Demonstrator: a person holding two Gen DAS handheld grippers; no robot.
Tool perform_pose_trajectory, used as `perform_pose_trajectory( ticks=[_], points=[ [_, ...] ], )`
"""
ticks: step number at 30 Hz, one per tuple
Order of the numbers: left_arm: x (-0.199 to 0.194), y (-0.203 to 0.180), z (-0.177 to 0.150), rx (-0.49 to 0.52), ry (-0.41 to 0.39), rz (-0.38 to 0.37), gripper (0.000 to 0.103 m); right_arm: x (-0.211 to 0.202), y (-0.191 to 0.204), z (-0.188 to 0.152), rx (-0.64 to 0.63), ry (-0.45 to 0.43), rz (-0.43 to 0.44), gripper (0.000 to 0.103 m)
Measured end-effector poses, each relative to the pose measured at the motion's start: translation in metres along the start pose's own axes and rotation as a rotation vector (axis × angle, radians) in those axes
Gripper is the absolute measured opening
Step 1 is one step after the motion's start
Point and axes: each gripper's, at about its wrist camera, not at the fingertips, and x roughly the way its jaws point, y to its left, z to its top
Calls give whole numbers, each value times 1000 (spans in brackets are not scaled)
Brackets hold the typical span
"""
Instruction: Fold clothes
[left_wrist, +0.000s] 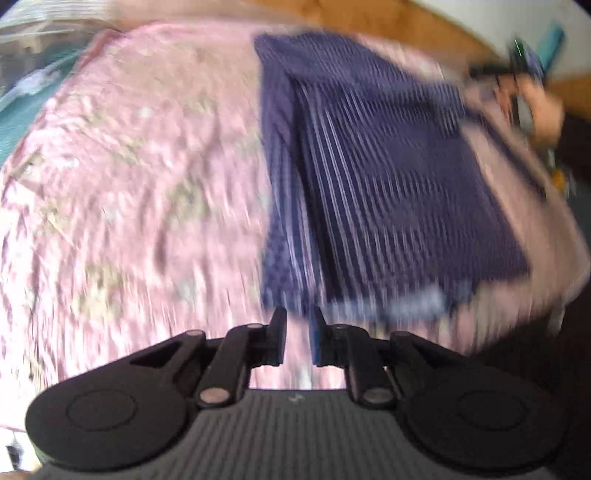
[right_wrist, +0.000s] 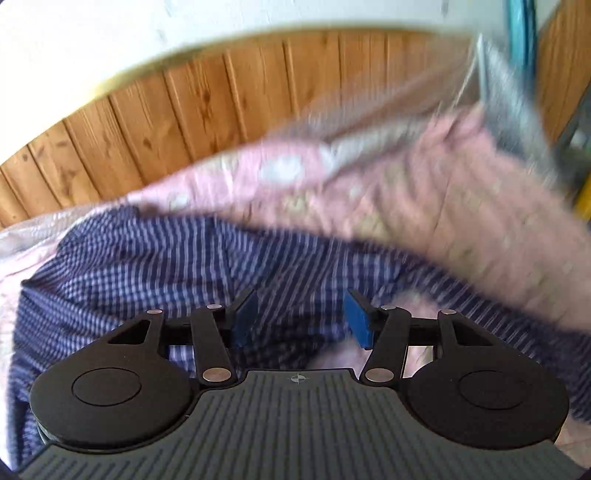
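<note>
Now both views blur. My left gripper (left_wrist: 298, 338) hovers, fingers narrowly parted and empty, at the near edge of the blue checked shirt (left_wrist: 388, 177) lying folded on the pink bedspread (left_wrist: 140, 166). My right gripper (right_wrist: 300, 318) gapes wide above it, holding nothing.

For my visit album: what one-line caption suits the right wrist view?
Right gripper, fingers apart and holding nothing, over a blue striped garment on a pink quilt.
</note>
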Motion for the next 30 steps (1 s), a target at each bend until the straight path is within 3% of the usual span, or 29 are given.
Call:
perform_pose_trajectory(
  ticks=[2, 5, 6, 9, 13, 15, 18, 19, 20, 22, 24, 25, 27, 28, 29, 30],
  points=[
    [15, 4, 27, -71, -77, -24, 16, -11, 34, 0, -44, -24, 96, 55],
    [57, 1, 61, -100, -123, -49, 16, -17, 123, -13, -237, 62, 398, 53],
    [72, 0, 72, -109, -138, -58, 16, -9, 141, -18, -268, 85, 421, 51],
    [109, 2, 79, -133, -113, -81, 16, 18, 188, -31, -347, 152, 457, 51],
    [148, 20, 58, -212, -32, -83, 14, 54, 252, -49, -451, 242, 506, 50],
    [148, 29, 50, -250, -49, -116, 11, 72, 284, -58, -504, 287, 530, 42],
    [142, 38, 47, -276, -10, -150, 11, 100, 331, -72, -582, 355, 565, 26],
    [138, 39, 47, -273, 5, -156, 11, 103, 333, -64, -559, 378, 559, 25],
    [133, 41, 48, -277, 2, -164, 10, 106, 332, -54, -529, 401, 552, 26],
    [120, 52, 51, -311, -36, -161, 11, 95, 343, -34, -606, 324, 563, 34],
    [113, 65, 55, -341, -67, -126, 18, 84, 362, -10, -671, 228, 593, 53],
    [113, 70, 57, -350, -74, -101, 20, 87, 380, 1, -686, 201, 596, 57],
    [121, 75, 62, -349, -58, -101, 22, 108, 407, 15, -711, 202, 584, 60],
    [126, 74, 65, -336, -45, -108, 22, 126, 417, 14, -732, 260, 579, 60],
    [131, 73, 67, -322, -31, -115, 22, 144, 425, 12, -754, 323, 575, 58],
    [136, 72, 70, -309, -17, -123, 22, 162, 434, 11, -775, 387, 570, 30]
  ],
)
